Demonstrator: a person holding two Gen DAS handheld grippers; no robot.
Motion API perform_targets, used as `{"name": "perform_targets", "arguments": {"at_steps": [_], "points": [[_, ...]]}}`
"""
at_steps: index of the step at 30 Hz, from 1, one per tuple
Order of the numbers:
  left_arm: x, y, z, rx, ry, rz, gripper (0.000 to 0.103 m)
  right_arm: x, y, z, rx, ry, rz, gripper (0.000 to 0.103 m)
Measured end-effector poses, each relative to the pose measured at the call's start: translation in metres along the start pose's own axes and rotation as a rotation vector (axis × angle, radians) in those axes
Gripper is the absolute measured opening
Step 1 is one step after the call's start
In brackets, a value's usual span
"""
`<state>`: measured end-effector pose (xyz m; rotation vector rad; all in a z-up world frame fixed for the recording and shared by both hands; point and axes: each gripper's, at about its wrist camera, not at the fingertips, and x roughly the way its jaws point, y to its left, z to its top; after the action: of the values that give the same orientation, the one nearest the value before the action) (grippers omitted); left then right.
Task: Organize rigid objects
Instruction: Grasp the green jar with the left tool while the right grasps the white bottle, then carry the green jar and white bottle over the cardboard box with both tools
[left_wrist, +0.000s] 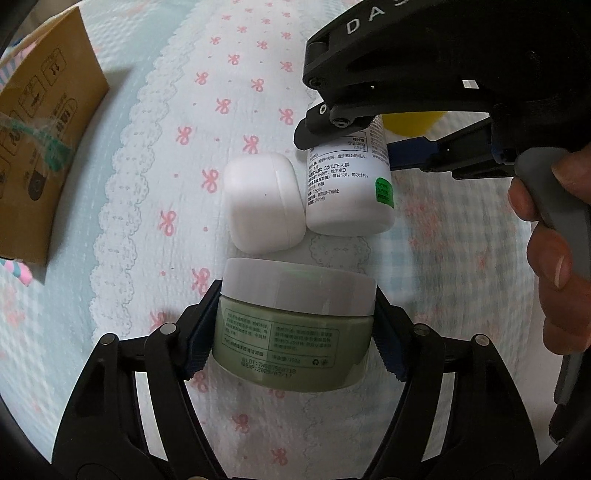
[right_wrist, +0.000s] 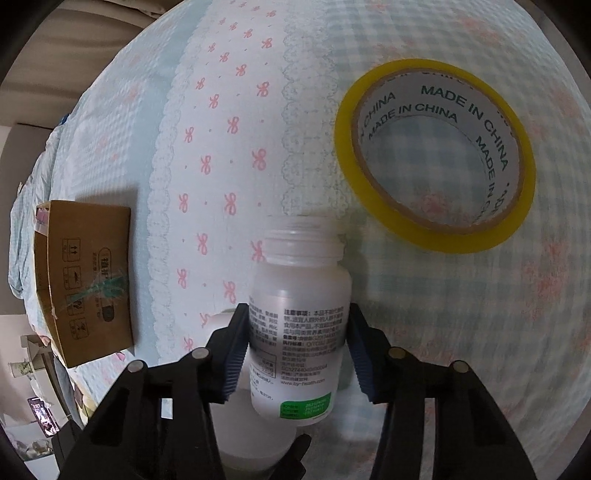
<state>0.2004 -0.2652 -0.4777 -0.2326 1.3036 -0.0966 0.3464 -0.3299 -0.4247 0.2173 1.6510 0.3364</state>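
A pale green jar (left_wrist: 295, 343) with a white lid lies on the bedspread, and my left gripper (left_wrist: 295, 328) is shut on it, both blue pads against its sides. Just beyond it lie a white rounded case (left_wrist: 264, 203) and a white capless bottle (left_wrist: 347, 192) with a printed label. My right gripper (left_wrist: 354, 147) comes in from the upper right and grips the bottle near its neck. In the right wrist view the bottle (right_wrist: 299, 280) sits between the right gripper's (right_wrist: 297, 336) blue pads, which press on its label, threaded neck pointing away.
A brown cardboard box (left_wrist: 40, 147) (right_wrist: 88, 277) stands at the left on the bedspread (left_wrist: 166, 110). A yellow tape roll (right_wrist: 436, 158) lies beyond the bottle to the right. A person's hand (left_wrist: 554, 240) holds the right gripper's handle.
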Motion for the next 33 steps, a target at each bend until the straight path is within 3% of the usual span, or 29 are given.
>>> {"name": "perform_targets", "arguments": {"at_steps": [7,15,23,33], "points": [[-0.014,0.011,0.0,-0.011,-0.009,-0.002,0.071,-0.016,-0.005,-0.007,0.026,-0.052,0.02,0.046],[-0.069,0.015,-0.003,0.015,-0.077,-0.018,0.07,-0.068,0.005,-0.016,0.057,-0.146,0.023,0.046],[-0.17,0.03,0.008,0.013,-0.185,-0.011,0.07,-0.151,0.04,-0.047,0.052,-0.255,0.048,0.046],[-0.306,0.086,0.03,0.011,-0.347,0.029,0.071,-0.241,0.118,-0.08,0.018,-0.393,0.097,0.046]]}}
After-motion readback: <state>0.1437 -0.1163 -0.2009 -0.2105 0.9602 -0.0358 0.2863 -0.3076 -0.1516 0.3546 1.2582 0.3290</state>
